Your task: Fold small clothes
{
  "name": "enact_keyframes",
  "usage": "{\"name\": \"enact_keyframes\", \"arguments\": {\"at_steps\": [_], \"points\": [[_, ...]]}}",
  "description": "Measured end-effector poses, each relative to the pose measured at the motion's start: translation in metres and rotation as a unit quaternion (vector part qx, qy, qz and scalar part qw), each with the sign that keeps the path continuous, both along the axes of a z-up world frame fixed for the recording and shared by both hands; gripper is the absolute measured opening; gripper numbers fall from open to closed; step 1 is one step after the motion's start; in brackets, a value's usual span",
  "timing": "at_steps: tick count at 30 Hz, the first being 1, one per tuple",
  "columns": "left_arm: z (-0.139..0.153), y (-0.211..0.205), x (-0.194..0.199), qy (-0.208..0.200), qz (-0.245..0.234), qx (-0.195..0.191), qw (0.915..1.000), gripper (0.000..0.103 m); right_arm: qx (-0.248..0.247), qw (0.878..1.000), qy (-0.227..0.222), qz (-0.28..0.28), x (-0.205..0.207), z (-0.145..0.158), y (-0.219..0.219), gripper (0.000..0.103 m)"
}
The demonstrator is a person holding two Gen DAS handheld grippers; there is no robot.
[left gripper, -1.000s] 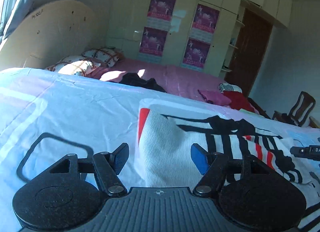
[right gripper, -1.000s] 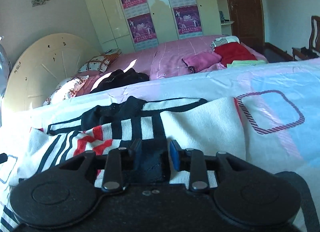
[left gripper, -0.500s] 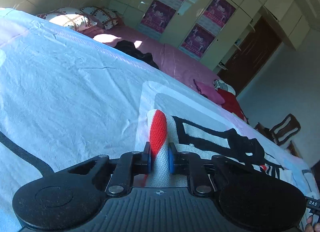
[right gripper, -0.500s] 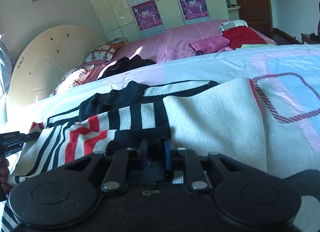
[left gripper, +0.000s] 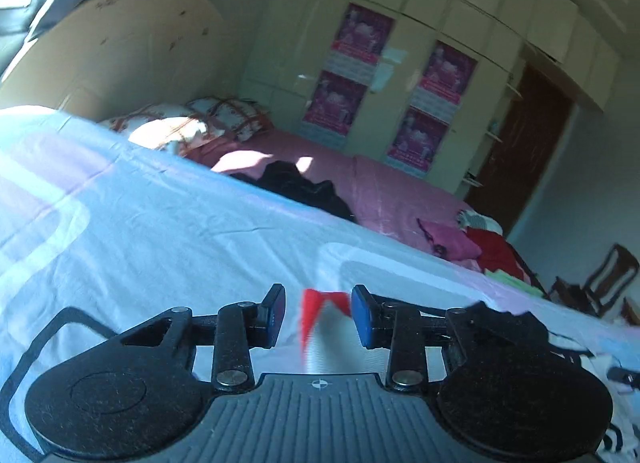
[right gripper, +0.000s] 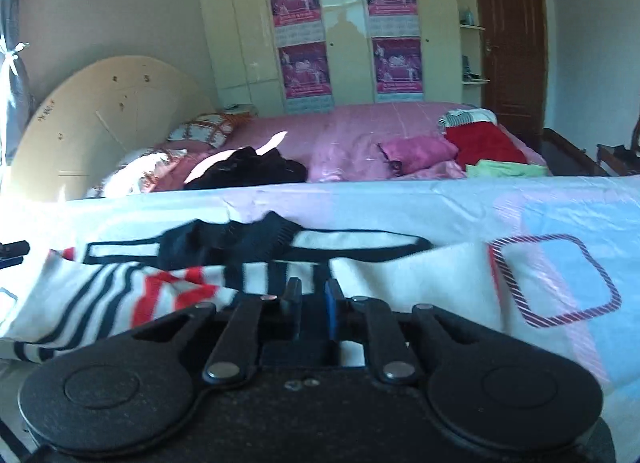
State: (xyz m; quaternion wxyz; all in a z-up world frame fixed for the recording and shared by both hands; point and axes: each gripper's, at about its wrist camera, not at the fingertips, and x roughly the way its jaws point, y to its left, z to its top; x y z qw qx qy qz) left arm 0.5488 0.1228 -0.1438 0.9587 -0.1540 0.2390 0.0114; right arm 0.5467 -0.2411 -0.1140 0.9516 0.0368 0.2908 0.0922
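Note:
A white knitted sweater (right gripper: 120,295) with black and red stripes lies spread on the pale blue bed sheet (right gripper: 520,215). In the left wrist view its red-cuffed sleeve (left gripper: 326,343) points up between the pads of my left gripper (left gripper: 318,313). Those jaws are opening, and the cuff stands loose between them. In the right wrist view my right gripper (right gripper: 313,303) pinches the sweater's black hem. Its jaws are just starting to open, with the hem still between the pads. The sweater's black collar (right gripper: 240,239) lies further back.
Beyond the sheet is a pink bed (right gripper: 352,135) with a black garment (right gripper: 248,167), pink and red clothes (right gripper: 480,143) and pillows (left gripper: 180,127). A wardrobe with posters (right gripper: 304,35), a brown door (right gripper: 512,43) and a wooden chair (left gripper: 600,287) stand behind.
My left gripper shut on the red cuff half a second ago and its jaws have now parted around it. My right gripper closed on the black hem and still pinches it.

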Motion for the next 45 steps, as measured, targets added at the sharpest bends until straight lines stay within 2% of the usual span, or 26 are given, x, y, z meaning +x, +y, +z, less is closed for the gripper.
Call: {"name": "enact_keyframes", "arguments": {"at_steps": [3,6,9,10,12,14,15,16,17,19,21,23,24,25,27,29,31,33,35,36,37,39,40,41,43,45], "points": [[0.011,-0.061,0.013,0.004,-0.091,0.079,0.9927,0.035,0.011,0.997,-0.005,0.079,0.01,0.002,0.039,0.01],[0.0,-0.108,0.028,0.021,-0.147,0.11,0.9828,0.035,0.005,0.992,0.012,0.129,0.023,-0.01,0.074,0.004],[-0.026,-0.124,0.051,0.078,-0.145,0.122,0.9789,0.039,-0.025,0.992,0.051,0.111,0.039,-0.035,0.083,0.0],[-0.028,-0.121,0.047,0.06,-0.14,0.117,0.9814,0.04,-0.012,0.993,0.049,0.111,0.039,-0.039,0.078,0.0],[-0.015,-0.115,0.042,0.063,-0.133,0.118,0.9821,0.04,-0.009,0.993,0.049,0.103,0.033,-0.028,0.069,0.0],[-0.006,-0.105,0.027,0.032,-0.116,0.129,0.9843,0.041,-0.008,0.996,0.01,0.083,0.019,-0.012,0.051,0.002],[-0.012,-0.097,0.026,0.057,-0.11,0.129,0.9838,0.041,-0.007,0.998,0.014,0.066,0.021,-0.015,0.042,0.002],[-0.023,-0.091,0.026,0.07,-0.111,0.13,0.9828,0.041,-0.024,0.998,0.048,0.044,0.03,-0.027,0.035,0.002],[-0.026,-0.088,0.023,0.056,-0.113,0.126,0.9841,0.041,-0.008,0.998,0.048,0.043,0.033,-0.036,0.026,0.0],[-0.019,-0.087,0.021,0.059,-0.111,0.125,0.9842,0.041,0.005,0.998,0.057,0.041,0.032,-0.029,0.02,0.0],[-0.009,-0.084,0.003,0.028,-0.114,0.11,0.987,0.041,-0.002,0.999,0.022,0.046,0.017,-0.013,0.02,0.011],[-0.011,-0.085,-0.003,0.036,-0.119,0.126,0.9842,0.041,-0.003,0.999,0.008,0.05,0.008,-0.01,0.018,0.012],[-0.022,-0.088,-0.003,0.062,-0.116,0.149,0.9801,0.041,-0.016,0.998,0.031,0.044,0.014,-0.02,0.018,0.012],[-0.029,-0.089,-0.008,0.059,-0.117,0.153,0.9795,0.041,-0.026,0.997,0.055,0.04,0.019,-0.032,0.016,0.01],[-0.022,-0.087,-0.016,0.059,-0.113,0.144,0.9813,0.041,-0.01,0.998,0.052,0.037,0.016,-0.028,0.011,0.009],[-0.01,-0.086,-0.032,0.032,-0.114,0.128,0.9846,0.041,-0.006,0.999,0.026,0.045,0.003,-0.012,0.009,0.01],[-0.012,-0.087,-0.041,0.048,-0.113,0.134,0.9834,0.041,-0.013,0.998,0.012,0.056,-0.008,-0.009,0.009,0.012],[-0.029,-0.091,-0.043,0.063,-0.108,0.16,0.9791,0.041,-0.04,0.996,0.055,0.053,-0.001,-0.031,0.01,0.01],[-0.025,-0.093,-0.042,0.069,-0.106,0.167,0.9778,0.041,-0.022,0.997,0.055,0.044,-0.003,-0.027,0.006,0.01],[-0.019,-0.093,-0.042,0.074,-0.102,0.167,0.9779,0.042,-0.016,0.997,0.059,0.041,-0.005,-0.02,0.006,0.014],[-0.013,-0.093,-0.045,0.065,-0.097,0.162,0.9798,0.045,-0.01,0.998,0.046,0.043,-0.011,-0.013,0.004,0.016],[-0.014,-0.093,-0.054,0.053,-0.073,0.187,0.9782,0.101,-0.013,0.999,0.018,0.043,-0.024,-0.007,-0.001,0.019],[-0.021,-0.095,-0.051,0.077,-0.066,0.211,0.9723,0.102,-0.027,0.998,0.05,0.033,-0.019,-0.017,-0.004,0.019],[-0.029,-0.094,-0.049,0.093,-0.07,0.208,0.9712,0.101,-0.035,0.995,0.086,0.034,-0.012,-0.029,-0.007,0.02],[-0.024,-0.084,-0.049,0.1,-0.054,0.169,0.979,0.099,-0.018,0.995,0.089,0.038,-0.014,-0.021,-0.016,0.018],[-0.013,-0.079,-0.061,0.079,-0.029,0.163,0.983,0.097,0.004,0.998,0.061,0.03,-0.029,-0.002,-0.029,0.019]]}}
